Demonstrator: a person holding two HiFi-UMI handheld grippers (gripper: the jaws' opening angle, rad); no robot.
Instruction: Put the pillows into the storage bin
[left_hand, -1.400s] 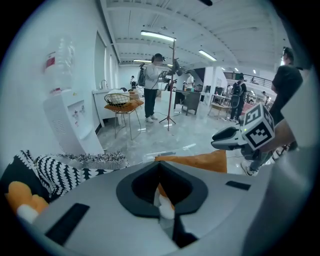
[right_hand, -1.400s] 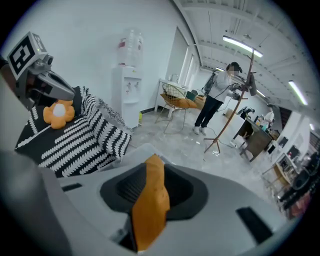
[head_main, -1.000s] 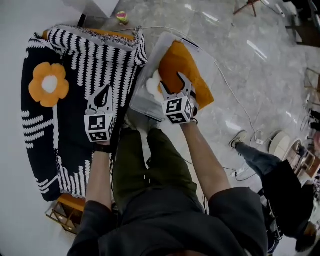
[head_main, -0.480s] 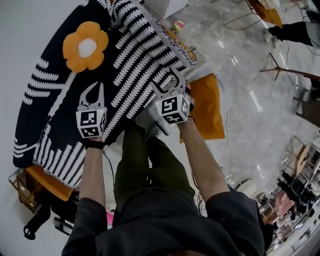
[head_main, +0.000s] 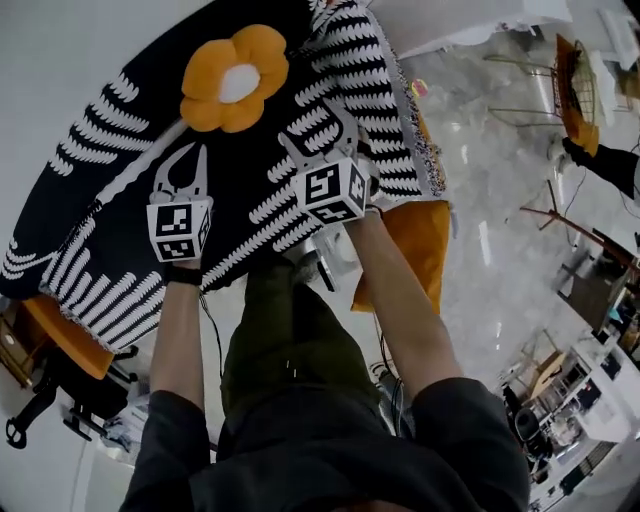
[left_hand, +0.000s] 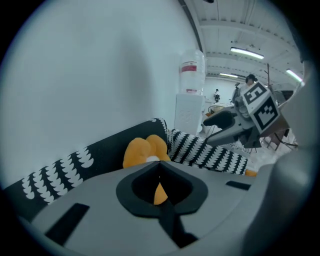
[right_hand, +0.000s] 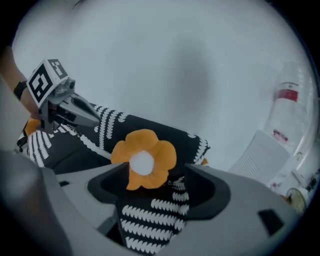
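Within the last second you have swung away from the storage bin (head_main: 338, 262) and toward the sofa: a moment ago your right gripper (head_main: 318, 140) hung over the bin's contents. Now both tools are out over the black-and-white throw (head_main: 120, 230) that covers the seat, aimed at the flower pillow (head_main: 235, 78). Your right gripper's jaws have just been opening and now stand spread with nothing between the pads. In its own view the flower pillow sits framed in the gap but lies well beyond the tips, propped on the throw near the sofa back. Your left gripper (head_main: 184, 160) has its jaws pressed together on nothing and hovers over the throw, short of the flower pillow and to its left in the head view. Read together, this looks like one pillow delivered and you going back for the next, with the flower pillow the likely target and not yet touched. As for the bin, it is now down by your right leg and mostly hidden behind your right forearm. The orange pillow (head_main: 418, 245) shows past the arm and seems to lie in the bin as it did a second ago, though its edges spill beyond what you can see of the rim. Whether anything else lies in there with it, you cannot tell from these views.
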